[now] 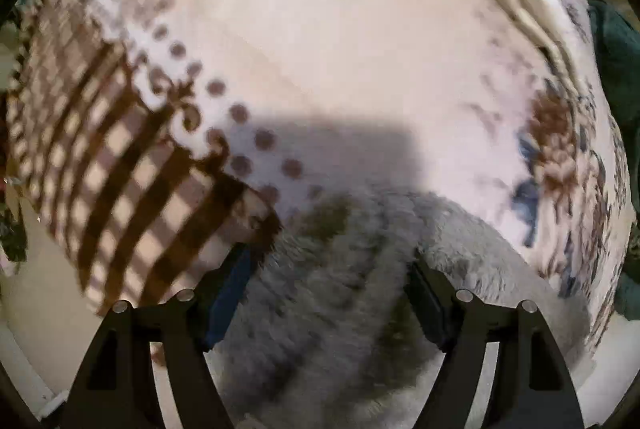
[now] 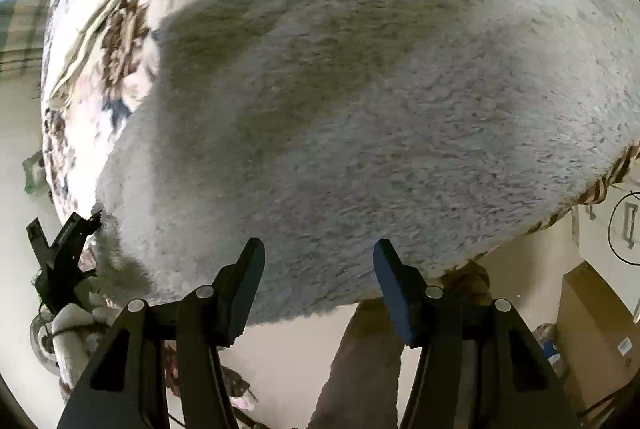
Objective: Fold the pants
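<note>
Grey fleece pants [image 2: 340, 101] lie spread across patterned bedspread [image 1: 320, 49], left gripper [image 1: 330, 269] and right gripper [image 2: 319, 261] both wide open, empty, poised over near edge, likely to pinch it for folding

no readable text, labels, brands or numbers anywhere

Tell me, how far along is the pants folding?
Early or mid-job, I'd guess. Done: the fuzzy grey pants lie spread on the patterned blanket; I cannot make out a finished fold. In hand: nothing, since the left gripper and right gripper are both open at the near edge. Left: grasping and folding.
</note>
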### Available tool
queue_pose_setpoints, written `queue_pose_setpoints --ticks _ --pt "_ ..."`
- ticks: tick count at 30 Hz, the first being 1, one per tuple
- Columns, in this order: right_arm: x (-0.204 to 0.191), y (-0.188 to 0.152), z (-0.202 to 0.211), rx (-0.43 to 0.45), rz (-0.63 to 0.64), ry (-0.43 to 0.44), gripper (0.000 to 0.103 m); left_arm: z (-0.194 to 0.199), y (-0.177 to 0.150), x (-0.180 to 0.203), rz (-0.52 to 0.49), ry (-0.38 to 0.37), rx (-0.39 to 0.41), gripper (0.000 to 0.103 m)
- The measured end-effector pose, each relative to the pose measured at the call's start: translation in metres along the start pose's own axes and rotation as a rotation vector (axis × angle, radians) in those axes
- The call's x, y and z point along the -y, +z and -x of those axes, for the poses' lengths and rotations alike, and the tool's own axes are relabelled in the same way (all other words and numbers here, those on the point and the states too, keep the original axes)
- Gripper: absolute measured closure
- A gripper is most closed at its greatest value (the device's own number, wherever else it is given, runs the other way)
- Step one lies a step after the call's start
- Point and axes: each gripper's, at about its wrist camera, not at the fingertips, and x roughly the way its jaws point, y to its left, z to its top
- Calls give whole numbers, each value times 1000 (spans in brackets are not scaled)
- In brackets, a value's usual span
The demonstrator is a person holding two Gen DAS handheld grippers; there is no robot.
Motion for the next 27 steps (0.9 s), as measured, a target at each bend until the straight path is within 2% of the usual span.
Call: queue_pose_setpoints --ticks 2,3,4,6,10,12,14,17,21,24,27 --pt "8 1 -3 10 -13 1 44 2 0 -2 12 -17 -4 28" --pt "13 2 -1 25 -20 3 38 10 -3 1 2 -16 11 28" --pt "15 3 -1 39 -24 7 28 19 -7 6 -13 -12 33 28" --pt "26 5 7 92 -37 46 22 47 -21 23 -65 -15 96 29" --pt "66 11 41 167 -102 137 22 101 -66 85 -216 -22 190 28" --pt "98 14 62 205 -154 178 22 112 -88 118 -282 -43 178 20" --pt "142 17 85 250 -224 203 22 116 -112 157 -352 -82 147 18" --pt "219 27 117 324 -359 209 22 103 -155 217 -451 -90 82 18" --pt "350 48 158 429 -577 225 22 74 -213 288 -541 -94 2 18" --pt "429 63 175 495 -701 242 22 54 -257 336 -592 -104 -48 18" --pt "503 80 184 556 -809 302 22 37 -293 380 -649 -107 -104 18"
